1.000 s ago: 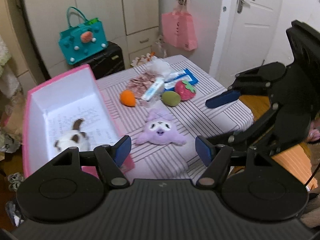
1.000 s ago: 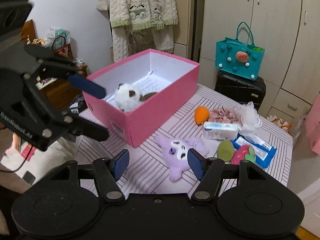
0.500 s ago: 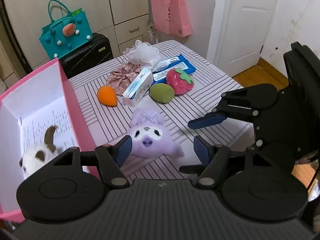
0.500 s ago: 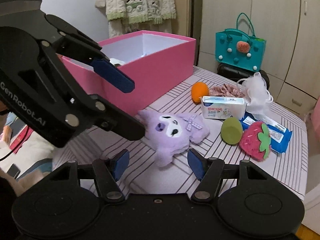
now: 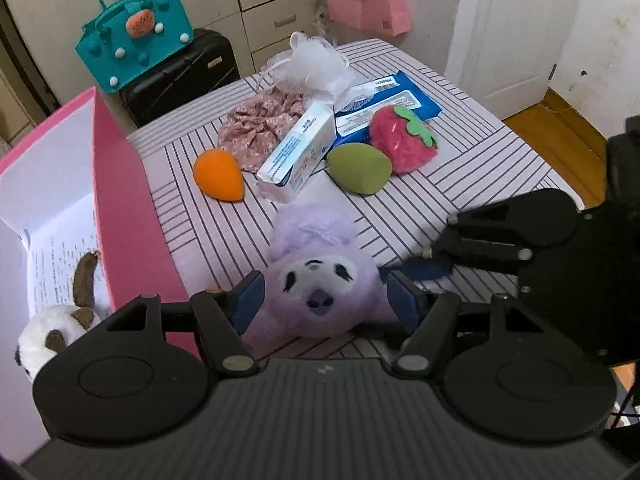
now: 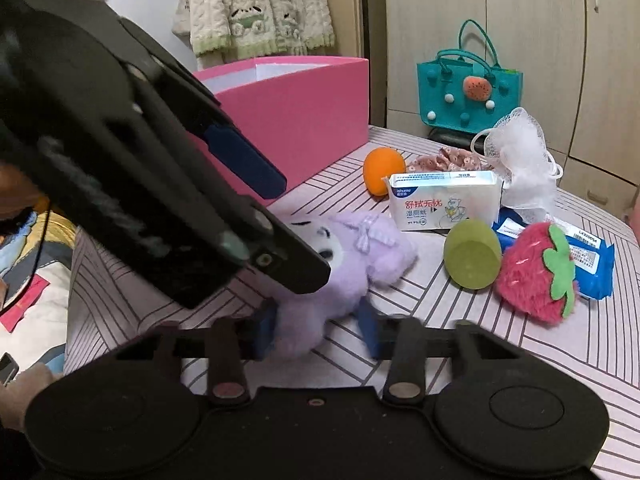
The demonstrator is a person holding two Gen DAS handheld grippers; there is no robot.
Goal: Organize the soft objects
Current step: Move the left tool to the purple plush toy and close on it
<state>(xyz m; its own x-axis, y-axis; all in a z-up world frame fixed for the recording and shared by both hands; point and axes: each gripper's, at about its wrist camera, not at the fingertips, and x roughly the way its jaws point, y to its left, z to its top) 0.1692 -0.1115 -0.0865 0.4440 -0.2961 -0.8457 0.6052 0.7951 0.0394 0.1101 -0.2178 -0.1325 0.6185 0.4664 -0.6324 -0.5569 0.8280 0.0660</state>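
Right now you've got both grippers on the purple plush [image 5: 320, 280], which lies on the striped table [image 5: 460, 168] just beside the pink box [image 5: 120, 208]. Your right gripper [image 6: 316, 332] is closing: its blue pads straddle the plush's lower body and the left pad looks to be pressing into the fur, though the far pad is blurred, so I'd call the grip forming, not confirmed. Your left gripper [image 5: 322, 300] stands about half open, pads either side of the plush's head, near the fur but not visibly squeezing it.

Progress, as I read it: early. One item, a white-and-brown plush [image 5: 52, 332], is already inside the pink box on its paper lining. The purple plush is the step in hand and hasn't left the table.

Left on the table, grouped beyond the plush:
- orange sponge [image 5: 218, 178]
- green sponge [image 5: 360, 168]
- strawberry plush [image 5: 402, 144], touching the green sponge
- floral scrunchie [image 5: 256, 128]
- white mesh pouf [image 5: 316, 60]

The tissue pack [image 5: 298, 152] and blue wipes pack [image 5: 392, 100] sit among them; whether they count as soft items I can't say.

Watch: two grippers crowd one small toy, and the box wall is close on your left side.
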